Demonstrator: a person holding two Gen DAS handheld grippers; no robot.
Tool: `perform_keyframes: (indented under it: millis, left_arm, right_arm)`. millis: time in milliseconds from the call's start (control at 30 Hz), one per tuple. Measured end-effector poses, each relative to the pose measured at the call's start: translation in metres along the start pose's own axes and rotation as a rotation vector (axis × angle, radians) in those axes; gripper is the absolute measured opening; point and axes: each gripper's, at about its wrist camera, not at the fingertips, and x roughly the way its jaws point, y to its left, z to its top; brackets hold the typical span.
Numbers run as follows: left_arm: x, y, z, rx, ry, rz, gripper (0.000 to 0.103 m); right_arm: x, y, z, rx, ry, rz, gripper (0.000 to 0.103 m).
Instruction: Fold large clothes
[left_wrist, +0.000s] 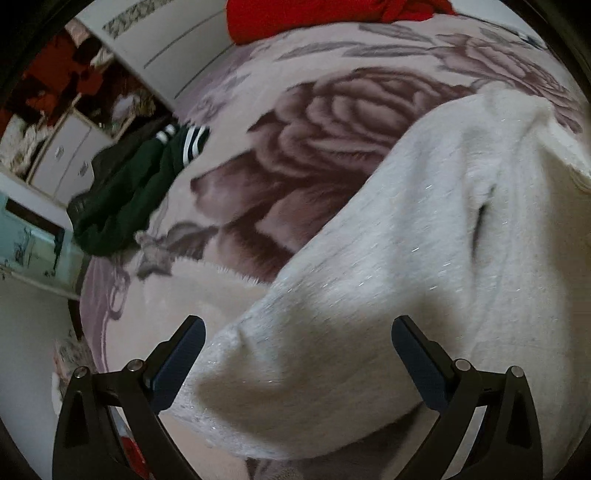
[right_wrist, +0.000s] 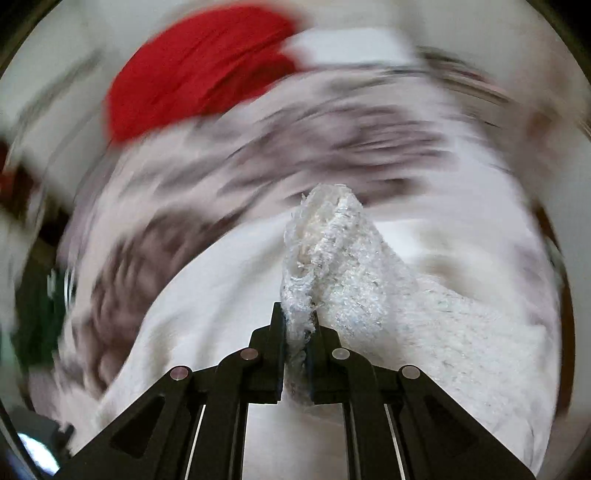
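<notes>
Fingers of my left gripper (left_wrist: 297, 360) spread wide; my right gripper (right_wrist: 299, 328) pinches the white sweater (left_wrist: 406, 280).

From my left wrist, that fuzzy knit drapes from 6 toward 2 o'clock over the floral blanket (left_wrist: 314, 122), green garment (left_wrist: 129, 192) at 9, red garment (left_wrist: 314, 14) at 12.

A bunched edge of the white fuzzy garment (right_wrist: 332, 266) is clamped between the closed jaws of the right gripper (right_wrist: 298, 328), and the knit is seen rising in a peak beyond the fingertips. Behind it, a floral blanket (right_wrist: 258, 155) is smeared by motion blur. A red garment (right_wrist: 195, 70) is seen at the upper left, a dark green one (right_wrist: 40, 317) at the left edge.
</notes>
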Motion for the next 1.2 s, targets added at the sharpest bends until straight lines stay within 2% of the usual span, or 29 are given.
perform_keyframes:
  millis: [67,133,167,233,267,333,367,400,467,500,533,633,700,733,767,833,867,933,1000,1033,1067,1133,1200]
  left_arm:
    - [0.007,0.005,-0.004,-0.004,0.016,-0.017,0.103]
    - [0.011,0.008,-0.007,-0.002,0.028,-0.040,0.103]
    - [0.012,0.007,-0.008,-0.001,0.036,-0.052,0.103]
    - [0.014,0.010,-0.010,-0.005,0.050,-0.077,0.103]
    - [0.013,0.012,-0.012,-0.009,0.056,-0.091,0.103]
    - [0.014,0.016,-0.014,-0.010,0.066,-0.103,0.103]
    - [0.013,0.018,-0.016,-0.010,0.070,-0.103,0.103]
    - [0.013,0.020,-0.017,-0.011,0.073,-0.100,0.103]
    - [0.012,0.024,-0.018,-0.015,0.078,-0.087,0.103]
    - [0.012,0.025,-0.019,-0.017,0.078,-0.078,0.103]
    - [0.011,0.027,-0.019,-0.019,0.077,-0.067,0.103]
    - [0.006,0.028,-0.021,-0.018,0.067,-0.025,0.103]
    - [-0.001,0.026,-0.025,-0.010,0.048,0.022,0.103]
    - [-0.004,0.026,-0.028,-0.006,0.045,0.046,0.103]
    - [-0.006,0.026,-0.030,-0.008,0.046,0.063,0.103]
    - [-0.009,0.029,-0.035,-0.031,0.061,0.085,0.103]
    - [-0.012,0.032,-0.038,-0.056,0.074,0.091,0.103]
    - [-0.015,0.036,-0.044,-0.096,0.094,0.092,0.103]
    - [-0.019,0.044,-0.052,-0.139,0.113,0.103,0.103]
    - [-0.021,0.051,-0.059,-0.167,0.120,0.101,0.103]
    - [-0.023,0.055,-0.065,-0.194,0.130,0.090,0.103]
    - [-0.023,0.067,-0.080,-0.254,0.160,0.047,0.103]
    - [-0.015,0.084,-0.102,-0.350,0.224,-0.070,0.103]
  right_arm:
    - [0.038,0.054,-0.021,-0.101,0.080,0.012,0.009]
    - [0.066,0.076,-0.041,-0.132,0.186,0.038,0.012]
    - [0.075,0.072,-0.045,-0.108,0.216,0.090,0.024]
    - [0.054,0.044,-0.057,-0.025,0.245,0.217,0.045]
    - [0.035,0.023,-0.069,0.053,0.216,0.261,0.047]
    - [-0.003,-0.020,-0.091,0.152,0.156,0.220,0.051]
    - [-0.023,-0.048,-0.106,0.208,0.137,0.159,0.051]
    - [-0.037,-0.074,-0.122,0.251,0.137,0.063,0.051]
    - [-0.051,-0.127,-0.159,0.301,0.181,-0.186,0.051]
    - [-0.046,-0.154,-0.179,0.324,0.232,-0.261,0.051]
    - [-0.035,-0.177,-0.196,0.349,0.285,-0.292,0.051]
    - [0.004,-0.212,-0.221,0.320,0.369,-0.290,0.051]
    - [0.007,-0.234,-0.223,0.358,0.313,-0.313,0.043]
    - [0.003,-0.253,-0.224,0.443,0.267,-0.327,0.031]
    - [-0.006,-0.274,-0.228,0.549,0.221,-0.317,0.026]
    - [-0.023,-0.310,-0.242,0.706,0.162,-0.325,0.021]
    - [-0.024,-0.323,-0.249,0.746,0.164,-0.312,0.021]
    - [-0.011,-0.332,-0.263,0.756,0.218,-0.247,0.021]
    - [-0.014,-0.331,-0.272,0.723,0.233,-0.231,0.023]
    - [-0.021,-0.326,-0.277,0.708,0.237,-0.229,0.028]
    - [-0.029,-0.321,-0.283,0.706,0.232,-0.221,0.038]
    - [-0.048,-0.304,-0.299,0.734,0.202,-0.164,0.050]
    - [-0.071,-0.293,-0.310,0.736,0.200,-0.084,0.050]
